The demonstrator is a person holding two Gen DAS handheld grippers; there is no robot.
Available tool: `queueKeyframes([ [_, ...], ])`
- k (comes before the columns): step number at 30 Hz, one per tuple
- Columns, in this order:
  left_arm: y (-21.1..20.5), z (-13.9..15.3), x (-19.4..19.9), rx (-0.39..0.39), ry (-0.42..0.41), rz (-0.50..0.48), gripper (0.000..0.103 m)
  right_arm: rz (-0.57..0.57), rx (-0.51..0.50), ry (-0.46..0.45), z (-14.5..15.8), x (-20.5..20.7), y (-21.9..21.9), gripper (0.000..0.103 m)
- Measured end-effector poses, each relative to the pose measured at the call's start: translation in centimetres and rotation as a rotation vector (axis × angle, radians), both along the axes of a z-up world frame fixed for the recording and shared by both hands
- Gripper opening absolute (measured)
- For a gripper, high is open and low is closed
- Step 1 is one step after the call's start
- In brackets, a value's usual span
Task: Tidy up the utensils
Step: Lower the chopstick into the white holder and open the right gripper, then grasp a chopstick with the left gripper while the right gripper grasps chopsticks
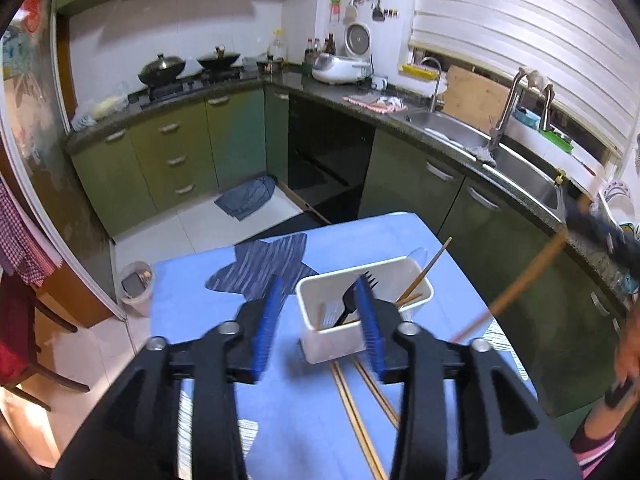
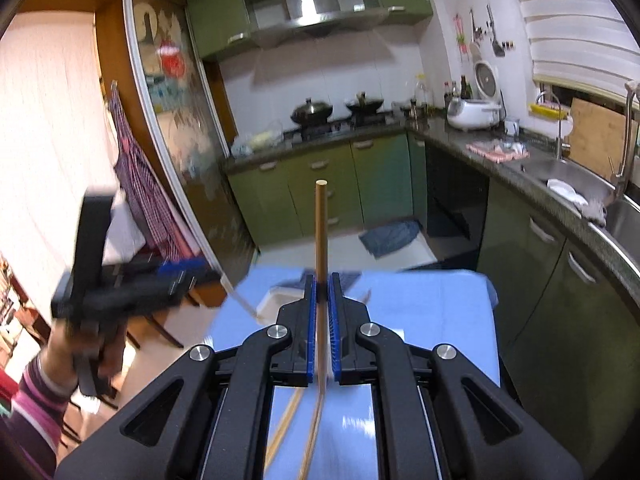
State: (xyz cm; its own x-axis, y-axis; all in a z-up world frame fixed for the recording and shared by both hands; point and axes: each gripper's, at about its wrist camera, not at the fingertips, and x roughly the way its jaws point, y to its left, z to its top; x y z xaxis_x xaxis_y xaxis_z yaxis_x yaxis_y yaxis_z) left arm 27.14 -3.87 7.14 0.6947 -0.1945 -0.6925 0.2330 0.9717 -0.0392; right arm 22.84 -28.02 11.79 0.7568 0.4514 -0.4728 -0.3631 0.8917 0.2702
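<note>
Wooden chopstick (image 2: 321, 232) clamped upright in right gripper (image 2: 321, 292), likely bound for white bin (image 1: 362, 312) ahead of left gripper (image 1: 320, 320), jaws apart, empty.

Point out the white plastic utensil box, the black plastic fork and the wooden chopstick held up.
white plastic utensil box (image 1: 336, 344): left wrist view, front wall.
black plastic fork (image 1: 347, 304): left wrist view, neck.
wooden chopstick (image 2: 321, 232): right wrist view, upper shaft.

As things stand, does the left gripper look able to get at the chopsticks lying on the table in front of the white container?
Probably yes. The left gripper is open and empty, and the chopsticks lie bare on the blue table just below it, beside the white container; nothing covers them.
</note>
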Motion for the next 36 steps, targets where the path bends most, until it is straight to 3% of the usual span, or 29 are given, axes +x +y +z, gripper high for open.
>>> queueKeyframes([
  [8, 1.6, -0.3, -3.0, -0.005, 0.008, -0.017, 0.044, -0.077, 0.010, -0.033, 2.0, 5.8, 1.3, 0.007],
  [12, 2.0, -1.1, -4.3, -0.011, 0.020, -0.030, 0.053, -0.067, -0.021, 0.047, -0.9, 8.4, 2.8, 0.007],
  [18, 2.4, -3.3, -5.2, -0.011, 0.071, -0.033, 0.055, -0.030, -0.079, 0.139, -5.7, 9.9, 4.8, 0.007],
  [21, 2.4, -4.3, -5.3, -0.010, 0.103, -0.035, 0.055, -0.021, -0.087, 0.145, -6.3, 9.9, 5.4, 0.010],
  [25, 1.9, -5.6, -5.7, 0.000, 0.137, -0.041, 0.056, -0.013, -0.069, 0.092, -4.6, 7.8, 4.9, 0.011],
  [29, 1.0, -7.7, -5.5, 0.002, 0.189, -0.052, 0.057, 0.011, -0.046, 0.026, -3.2, 3.0, 3.5, 0.022],
  [33, -0.2, -11.4, -4.9, 0.005, 0.280, -0.056, 0.057, 0.020, -0.060, 0.033, -4.4, -1.2, 2.0, 0.022],
  [36, -1.3, -14.6, -3.9, 0.010, 0.355, -0.051, 0.056, 0.013, -0.054, 0.068, -7.0, -3.7, 0.7, 0.022],
])
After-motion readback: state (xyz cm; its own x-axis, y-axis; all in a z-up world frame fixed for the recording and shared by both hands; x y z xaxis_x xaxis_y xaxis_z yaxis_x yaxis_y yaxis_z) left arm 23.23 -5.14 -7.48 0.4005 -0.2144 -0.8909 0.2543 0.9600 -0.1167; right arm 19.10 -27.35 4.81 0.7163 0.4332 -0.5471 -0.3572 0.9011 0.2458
